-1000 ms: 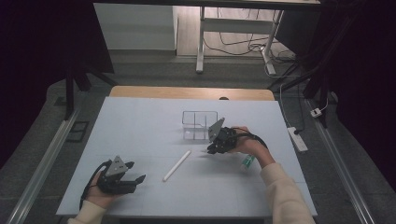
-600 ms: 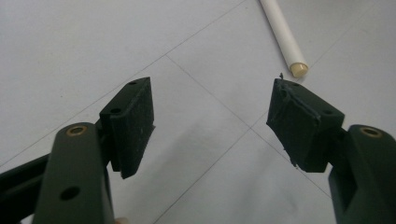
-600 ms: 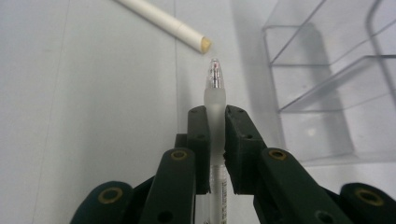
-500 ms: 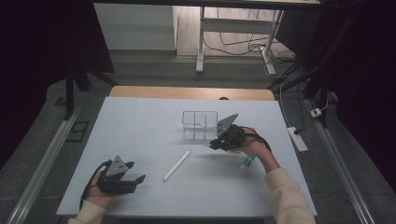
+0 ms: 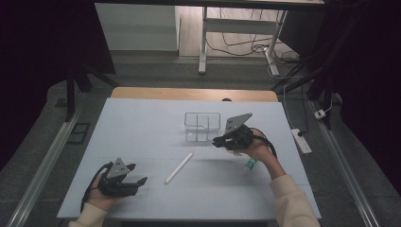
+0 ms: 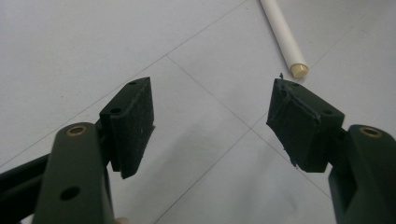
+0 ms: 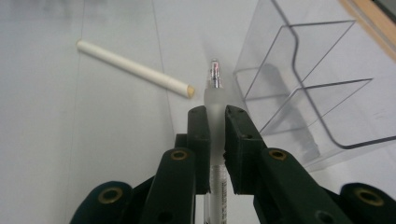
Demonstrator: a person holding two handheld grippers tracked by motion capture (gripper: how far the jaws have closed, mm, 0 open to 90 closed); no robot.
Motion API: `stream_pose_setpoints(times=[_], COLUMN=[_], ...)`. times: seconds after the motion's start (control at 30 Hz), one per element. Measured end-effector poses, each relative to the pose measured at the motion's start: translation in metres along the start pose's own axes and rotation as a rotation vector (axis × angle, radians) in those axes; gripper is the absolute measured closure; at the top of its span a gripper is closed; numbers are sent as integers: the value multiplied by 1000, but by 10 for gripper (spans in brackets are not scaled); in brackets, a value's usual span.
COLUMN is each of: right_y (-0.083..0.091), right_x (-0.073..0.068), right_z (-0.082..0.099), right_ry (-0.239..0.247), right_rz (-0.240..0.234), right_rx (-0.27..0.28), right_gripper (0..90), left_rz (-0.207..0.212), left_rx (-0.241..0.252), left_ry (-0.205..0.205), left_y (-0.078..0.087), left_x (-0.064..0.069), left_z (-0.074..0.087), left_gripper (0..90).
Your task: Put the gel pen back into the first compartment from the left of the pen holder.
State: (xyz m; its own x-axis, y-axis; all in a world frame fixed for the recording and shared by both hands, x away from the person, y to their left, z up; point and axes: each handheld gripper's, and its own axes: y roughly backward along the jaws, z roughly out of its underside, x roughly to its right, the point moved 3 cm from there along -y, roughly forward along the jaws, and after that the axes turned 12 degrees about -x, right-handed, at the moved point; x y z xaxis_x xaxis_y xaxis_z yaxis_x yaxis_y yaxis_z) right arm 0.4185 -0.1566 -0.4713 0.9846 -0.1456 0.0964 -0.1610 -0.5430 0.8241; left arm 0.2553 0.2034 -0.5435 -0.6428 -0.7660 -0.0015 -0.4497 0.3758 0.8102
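My right gripper [image 5: 217, 141] hovers above the table just in front of a clear divided box [image 5: 202, 126]. It is shut on a frosted clear pen [image 7: 215, 95], whose tip points forward past the jaws; the box [image 7: 308, 88] stands close on the right of that view. A white stick [image 5: 179, 167] lies on the table's middle, also seen as the white stick [image 7: 135, 69] and the white stick [image 6: 285, 37]. My left gripper [image 5: 137, 173] rests near the front left edge, its jaws open over bare table, as the left gripper [image 6: 212, 112] shows.
The white table [image 5: 142, 123] has a wooden strip along its far edge. A small green-and-white item [image 5: 249, 164] lies by the right wrist. A power strip [image 5: 301, 140] sits off the table's right side, and desk legs and cables stand beyond.
My right gripper has lifted a little and shifted right toward the clear box, still holding the pen. The left gripper and the white stick have stayed put.
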Motion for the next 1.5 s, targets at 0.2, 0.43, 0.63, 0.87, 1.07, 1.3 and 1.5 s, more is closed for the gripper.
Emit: stream_pose_setpoints(times=[0.2,0.43,0.63,0.87,1.07,1.3,1.5], right_y=[7,13,16,21,28,37,40], right_x=[-1,-5,-7,-8,-11,-14,-15], right_z=[-2,-6,-9,-14,-20,-27,-29], right_ry=[-59,-102,-130,-170,-210,-247,-264], right_rz=[9,39,57,85,118,159,171], right_rx=[68,124,155,209,274,345,382], right_gripper=[797,797,797,797,797,797,796], left_rz=[0,-1,-2,-9,-14,-14,-15], left_rx=[0,0,2,9,14,13,12], left_ry=[-1,-1,0,2,7,6,6], left_y=[0,0,0,2,3,3,2], left_x=[0,0,0,0,-1,-1,-1], left_z=[0,0,0,0,0,0,0], left_gripper=[317,317,317,317,317,317,317])
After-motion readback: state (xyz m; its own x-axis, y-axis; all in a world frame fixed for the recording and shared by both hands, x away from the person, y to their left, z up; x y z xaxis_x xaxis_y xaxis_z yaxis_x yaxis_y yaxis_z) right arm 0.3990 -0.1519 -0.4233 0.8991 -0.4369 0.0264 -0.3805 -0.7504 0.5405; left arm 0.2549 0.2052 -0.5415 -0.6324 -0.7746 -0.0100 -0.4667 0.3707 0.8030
